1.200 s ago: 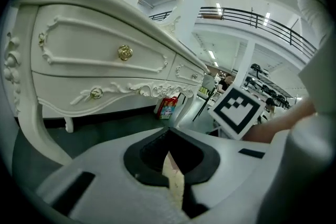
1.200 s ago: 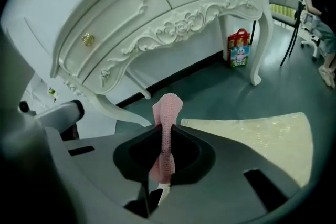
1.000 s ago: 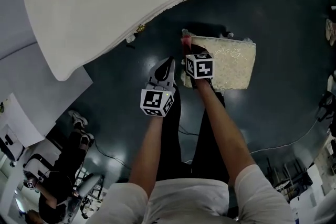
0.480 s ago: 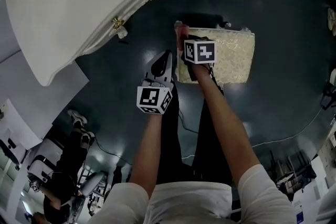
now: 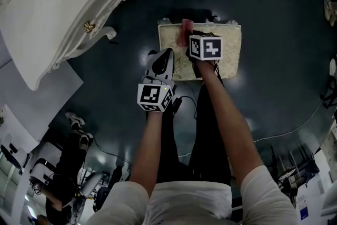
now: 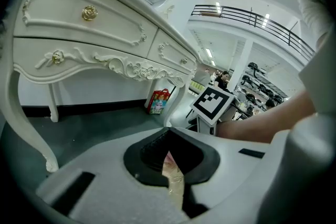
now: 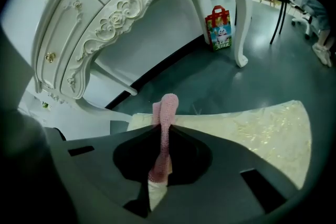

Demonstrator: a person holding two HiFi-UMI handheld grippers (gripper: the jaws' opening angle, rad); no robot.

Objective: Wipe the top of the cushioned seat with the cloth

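Observation:
The cushioned seat (image 5: 226,55) is a cream rectangle on the dark floor below me; it also fills the lower right of the right gripper view (image 7: 257,131). My right gripper (image 5: 190,39) is over its far edge, shut on a pink cloth (image 5: 187,26). The cloth stands up from between the jaws (image 7: 167,113) of the right gripper (image 7: 160,157). My left gripper (image 5: 163,58) hangs over the seat's left edge, jaws together with nothing held. In the left gripper view the left gripper (image 6: 169,168) shows only a pale sliver at the jaw tips.
A white carved dressing table (image 5: 63,2) curves along the far left, with drawers (image 6: 89,34) and legs (image 7: 239,34) close to the seat. A red gift bag (image 7: 220,28) stands by a leg. Cables (image 5: 184,100) lie on the floor near my feet.
My right gripper has carried the pink cloth from the seat's far left corner rightward along the far edge. The left gripper now sits over the seat's left edge.

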